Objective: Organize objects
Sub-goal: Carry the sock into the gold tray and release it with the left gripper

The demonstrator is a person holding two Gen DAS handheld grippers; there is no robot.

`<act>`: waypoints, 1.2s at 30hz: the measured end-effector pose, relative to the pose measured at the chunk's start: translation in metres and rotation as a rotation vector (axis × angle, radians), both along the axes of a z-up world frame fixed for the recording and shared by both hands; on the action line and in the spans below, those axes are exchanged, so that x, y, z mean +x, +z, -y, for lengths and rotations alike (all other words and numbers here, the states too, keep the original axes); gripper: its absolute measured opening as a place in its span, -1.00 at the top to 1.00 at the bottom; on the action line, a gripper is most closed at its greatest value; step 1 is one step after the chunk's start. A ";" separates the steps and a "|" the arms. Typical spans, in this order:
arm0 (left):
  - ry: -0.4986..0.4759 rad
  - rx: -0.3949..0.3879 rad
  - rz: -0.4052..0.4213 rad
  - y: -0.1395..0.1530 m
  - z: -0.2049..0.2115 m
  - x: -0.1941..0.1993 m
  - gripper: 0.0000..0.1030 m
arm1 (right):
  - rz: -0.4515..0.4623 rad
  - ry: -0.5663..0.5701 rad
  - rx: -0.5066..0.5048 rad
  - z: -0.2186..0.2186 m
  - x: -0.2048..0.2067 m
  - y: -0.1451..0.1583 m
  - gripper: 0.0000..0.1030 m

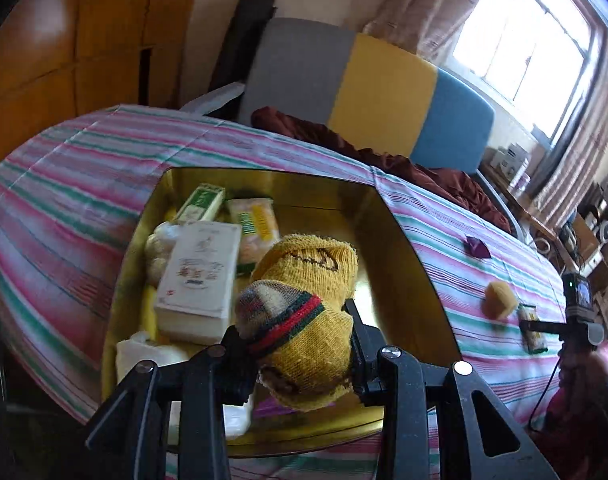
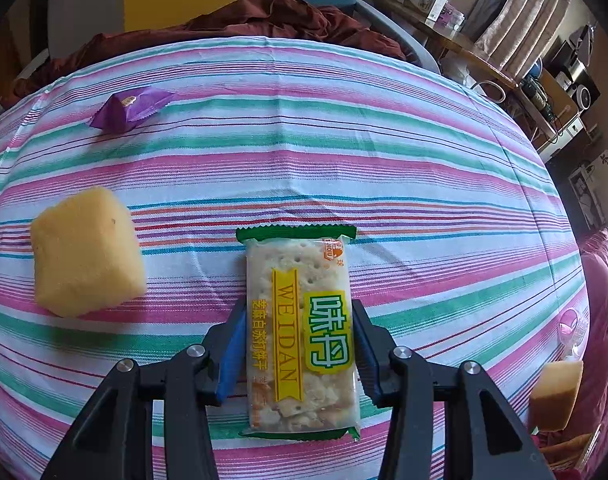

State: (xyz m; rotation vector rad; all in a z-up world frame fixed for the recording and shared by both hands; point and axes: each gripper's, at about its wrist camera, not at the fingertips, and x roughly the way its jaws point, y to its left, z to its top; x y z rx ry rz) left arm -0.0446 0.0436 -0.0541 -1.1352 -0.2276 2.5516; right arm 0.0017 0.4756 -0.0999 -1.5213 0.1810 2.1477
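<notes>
Left wrist view shows the left tool (image 1: 300, 344) clamped on a yellow knitted sock bundle (image 1: 307, 308) with a red and green striped cuff, held above the gold tin (image 1: 399, 248) on the bench (image 1: 64, 184). Inside the tin lie a white box (image 1: 200, 276), a green carton (image 1: 202, 202) and a cracker packet (image 1: 254, 226).

Right wrist view shows the right tool (image 2: 300, 344) closed on the sides of a second cracker packet (image 2: 300, 336) lying flat on the striped cloth (image 2: 423, 184). Left of that packet sits a yellow sponge cake (image 2: 86, 252); farther back and left lies a purple wrapped candy (image 2: 130, 106).
</notes>
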 end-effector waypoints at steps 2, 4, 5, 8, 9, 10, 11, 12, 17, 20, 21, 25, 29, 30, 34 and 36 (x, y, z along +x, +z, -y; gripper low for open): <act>0.003 0.011 0.014 -0.004 0.006 0.001 0.29 | 0.002 0.002 0.002 0.001 0.000 0.000 0.07; -0.039 0.019 0.020 -0.008 -0.003 0.004 0.29 | 0.003 0.004 0.004 0.002 0.000 0.001 0.07; -0.066 0.017 0.020 -0.008 -0.009 0.005 0.29 | 0.003 0.006 0.005 0.000 0.000 0.001 0.07; -0.142 0.001 0.009 -0.008 -0.036 0.010 0.29 | 0.004 0.007 0.008 0.003 0.001 0.002 0.07; -0.163 -0.003 0.007 -0.007 -0.044 0.010 0.29 | 0.004 0.007 0.008 0.002 0.001 0.002 0.07; -0.181 -0.007 0.008 -0.008 -0.051 0.008 0.28 | 0.004 0.007 0.008 0.002 0.001 0.002 0.07; -0.193 -0.021 0.016 -0.010 -0.059 0.007 0.29 | 0.004 0.007 0.008 0.003 0.001 0.002 0.07; -0.192 -0.042 0.027 -0.014 -0.065 0.004 0.28 | 0.004 0.006 0.008 0.002 0.000 0.001 0.07; -0.177 -0.095 0.094 -0.036 -0.073 -0.006 0.28 | 0.005 0.009 0.009 0.002 0.000 0.001 0.07; -0.174 -0.138 0.109 -0.046 -0.074 -0.009 0.28 | 0.006 0.012 0.012 0.003 0.000 0.001 0.07; -0.180 -0.151 0.107 -0.048 -0.075 -0.009 0.27 | 0.006 0.012 0.013 0.004 0.001 0.002 0.07; -0.190 -0.192 0.124 -0.060 -0.077 -0.006 0.17 | 0.008 0.013 0.012 0.004 0.001 0.002 0.07; -0.180 -0.206 0.114 -0.059 -0.075 0.000 0.07 | 0.008 0.013 0.013 0.003 0.001 0.002 0.07; -0.172 -0.216 0.100 -0.057 -0.073 0.002 0.06 | 0.008 0.014 0.013 0.003 0.001 0.002 0.07; -0.152 -0.223 0.065 -0.048 -0.064 0.006 0.04 | 0.008 0.013 0.009 0.000 0.001 0.003 0.07; -0.144 -0.230 0.043 -0.044 -0.062 0.010 0.02 | 0.008 0.014 0.008 0.000 0.001 0.003 0.07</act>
